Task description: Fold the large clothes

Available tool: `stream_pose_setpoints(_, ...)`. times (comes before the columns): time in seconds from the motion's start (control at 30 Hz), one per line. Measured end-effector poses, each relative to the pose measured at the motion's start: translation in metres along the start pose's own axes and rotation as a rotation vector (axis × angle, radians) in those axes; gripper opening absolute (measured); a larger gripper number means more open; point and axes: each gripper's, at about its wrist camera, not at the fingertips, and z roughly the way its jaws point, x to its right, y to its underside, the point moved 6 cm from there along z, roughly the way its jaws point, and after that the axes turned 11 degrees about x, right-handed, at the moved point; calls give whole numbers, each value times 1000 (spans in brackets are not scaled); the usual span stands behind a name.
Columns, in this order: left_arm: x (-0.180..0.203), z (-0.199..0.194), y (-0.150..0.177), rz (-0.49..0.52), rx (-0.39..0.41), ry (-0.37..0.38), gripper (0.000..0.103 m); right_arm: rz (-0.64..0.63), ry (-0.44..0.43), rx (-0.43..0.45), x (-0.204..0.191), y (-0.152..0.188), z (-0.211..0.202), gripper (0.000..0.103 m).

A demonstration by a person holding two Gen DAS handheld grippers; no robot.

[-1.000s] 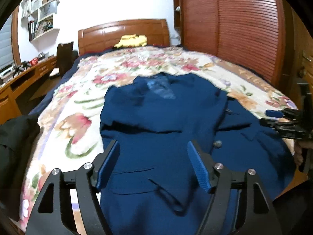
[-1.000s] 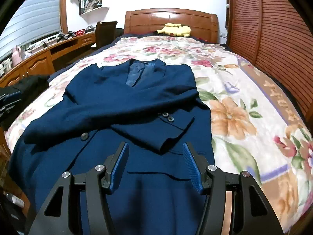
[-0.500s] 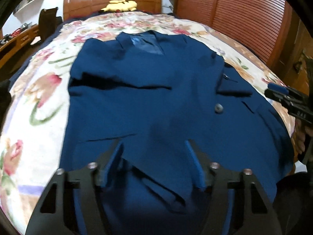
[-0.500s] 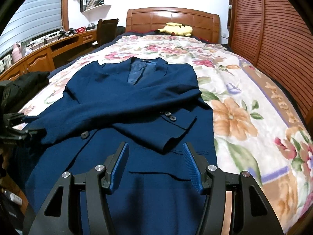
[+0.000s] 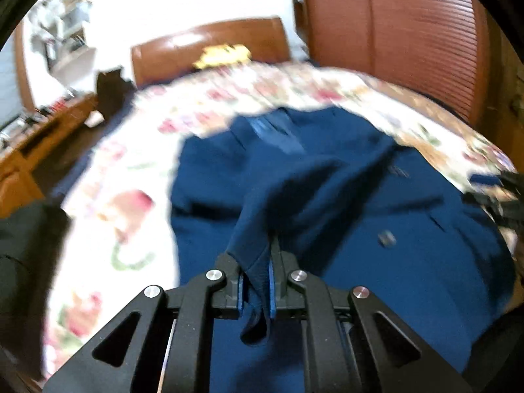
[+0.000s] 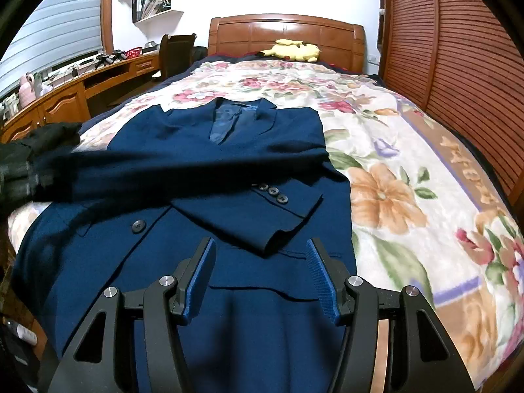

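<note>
Left view blurred; left hand-held gripper (image 5: 257, 281) closing, pinching navy jacket (image 6: 203, 163) fabric on bed (image 6: 409, 170); right hand-held gripper (image 6: 262, 278) wide, holding nothing

The jacket (image 6: 203, 170) lies on the bed (image 6: 409, 170), plush toy (image 6: 294, 50) behind it.

Both wrist cams low over bed foot, facing headboard (image 6: 285, 32), sharing blue jacket (image 6: 229, 163).

Left gripper (image 5: 257, 283) closing, pads pinching a fold of the navy jacket (image 5: 327, 203) (blurred); floral bedspread (image 5: 131, 177) beneath.
</note>
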Motion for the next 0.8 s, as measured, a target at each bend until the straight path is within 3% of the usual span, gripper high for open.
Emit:
stream_pose_setpoints(0.07,-3,-3,-5,50,32,-18,12,-4,-3,0,0,0,0,59)
stream_pose_setpoints(0.27,16,-15,30,131,-10,63,12,-6,0,0,5,0,0,59)
stream_pose_setpoints(0.5,37,-33,71,71,-71,159,12,-7,-4,0,5,0,0,59)
stream_pose_setpoints(0.8,48,-60,73,-2,-39,225,15,-8,-13,-2,6,1,3,59)
